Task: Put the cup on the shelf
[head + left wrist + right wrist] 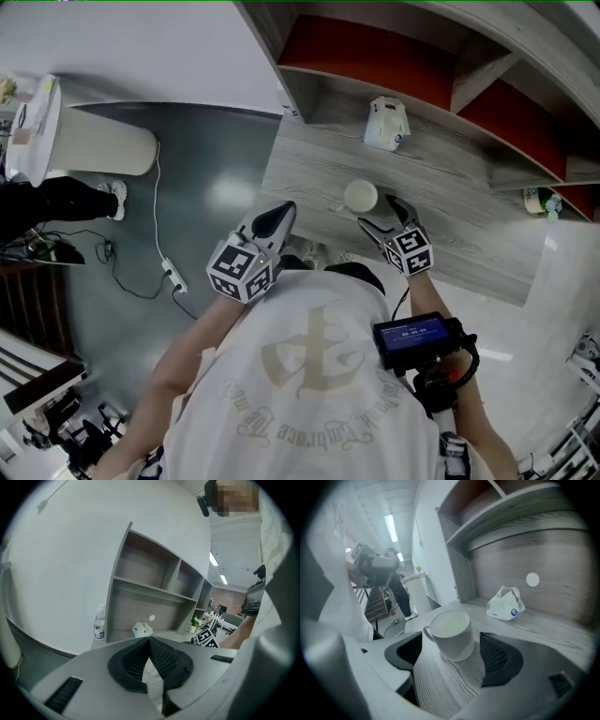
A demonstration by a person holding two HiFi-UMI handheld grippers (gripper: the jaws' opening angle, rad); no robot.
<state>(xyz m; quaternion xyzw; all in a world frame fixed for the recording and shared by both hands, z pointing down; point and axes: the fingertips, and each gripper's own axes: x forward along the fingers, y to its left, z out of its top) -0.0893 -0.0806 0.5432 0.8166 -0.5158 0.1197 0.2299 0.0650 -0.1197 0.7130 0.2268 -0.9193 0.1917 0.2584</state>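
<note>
A white cup (361, 196) with a handle stands upright on the grey wood shelf surface (450, 225). In the right gripper view the cup (450, 633) sits between the tips of my right gripper (452, 657), whose jaws stand wide apart, and neither pad presses on it. From the head view, my right gripper (382, 216) lies just behind the cup. My left gripper (281, 214) hovers at the shelf's left front edge. Its dark pads meet in the left gripper view (149, 642) with nothing between them.
A white bag (386, 125) lies further back on the shelf, under the upper boards. A clear bottle (99, 626) stands at the shelf's left end and a small plant (539, 201) at its right. A white bin (89, 141) and a cable (169, 272) are on the floor to the left.
</note>
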